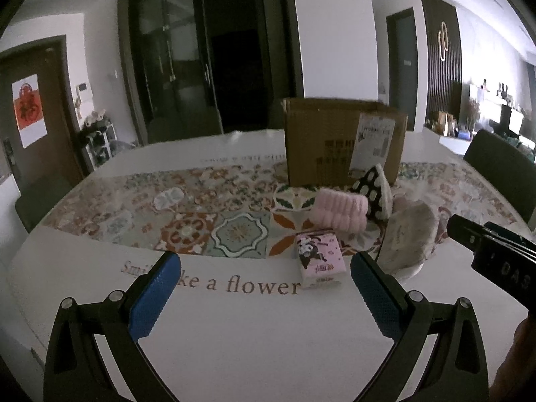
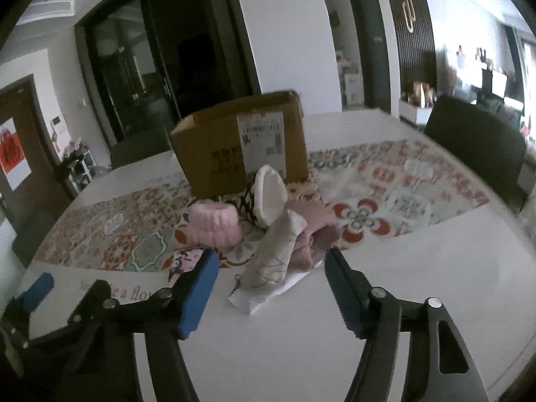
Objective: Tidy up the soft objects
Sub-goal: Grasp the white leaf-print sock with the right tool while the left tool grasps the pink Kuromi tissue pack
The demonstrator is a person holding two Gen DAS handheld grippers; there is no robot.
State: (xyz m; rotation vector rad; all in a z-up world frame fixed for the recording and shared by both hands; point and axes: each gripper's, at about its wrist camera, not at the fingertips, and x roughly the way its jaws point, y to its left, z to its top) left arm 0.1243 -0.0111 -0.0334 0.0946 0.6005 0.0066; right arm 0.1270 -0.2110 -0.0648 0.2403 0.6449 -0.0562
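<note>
A dim living room with dark glass doors and a white pillar lies behind a white bench (image 1: 254,335) printed with "Smile like a flower" and crossed by a patterned floral runner (image 1: 187,221). An open cardboard box (image 1: 335,140) with a white shipping label stands on the runner toward the bench's far edge.

The soft things sit clustered in front of the box. Leftmost, at the runner's near edge, lies a small pink tissue pack (image 1: 321,258) printed with a cartoon figure. Behind it rests a fluffy pink ribbed roll (image 1: 340,212). Just beside that, leaning close to the box, stands a black-and-white spotted slipper (image 1: 375,184) with a pale lining. Further right, a pale printed pouch (image 2: 274,258) leans upright, its base on a white cloth, touching a dusty-pink fuzzy piece (image 2: 311,231).

The left tool (image 1: 264,288) hovers low above the bench's near edge, its blue pads wide apart and holding nothing, the tissue pack just ahead. The right tool (image 2: 271,288) also stands spread apart and bare, with the pouch just beyond its tips.
</note>
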